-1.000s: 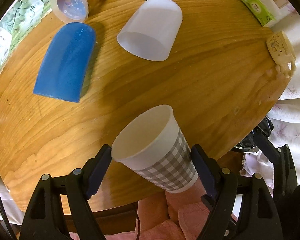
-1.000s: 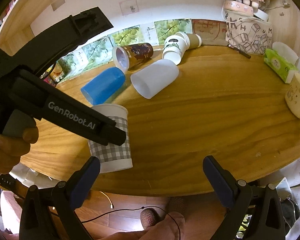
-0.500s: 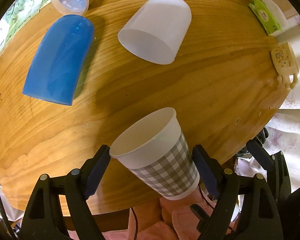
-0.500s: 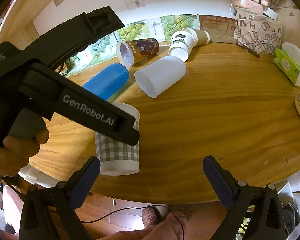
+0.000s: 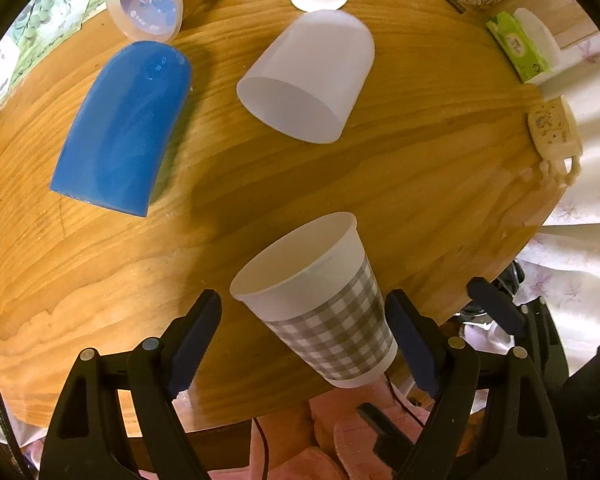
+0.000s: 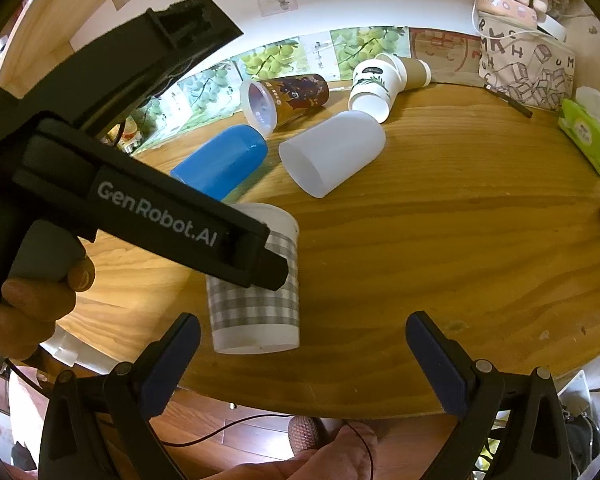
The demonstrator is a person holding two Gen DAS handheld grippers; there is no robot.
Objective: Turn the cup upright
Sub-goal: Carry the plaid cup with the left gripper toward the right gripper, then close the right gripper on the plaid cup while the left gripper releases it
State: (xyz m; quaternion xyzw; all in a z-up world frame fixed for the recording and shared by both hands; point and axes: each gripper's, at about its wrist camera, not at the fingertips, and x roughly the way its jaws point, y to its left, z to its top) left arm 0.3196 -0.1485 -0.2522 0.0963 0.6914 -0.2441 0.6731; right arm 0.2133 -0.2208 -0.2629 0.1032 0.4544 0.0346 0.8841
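Note:
A white paper cup with a grey check band [image 5: 324, 312] stands upright, mouth up, on the wooden table [image 5: 420, 184] near its front edge. It also shows in the right wrist view [image 6: 256, 304]. My left gripper [image 5: 304, 332] is open, with a finger on each side of the cup and a gap on both sides. My right gripper [image 6: 300, 356] is open and empty, low at the table's front edge, to the right of the cup.
Several cups lie on their sides farther back: a blue one [image 5: 124, 128], a frosted white one [image 5: 312, 76], a brown printed one [image 6: 288, 96], a white printed one [image 6: 374, 88]. A green tissue pack [image 6: 588, 140] and a cloth bag [image 6: 528, 68] sit at the right.
The left gripper's jaws have widened and now stand apart from the check cup, which stands on the table. The left gripper shifted slightly forward over the table.

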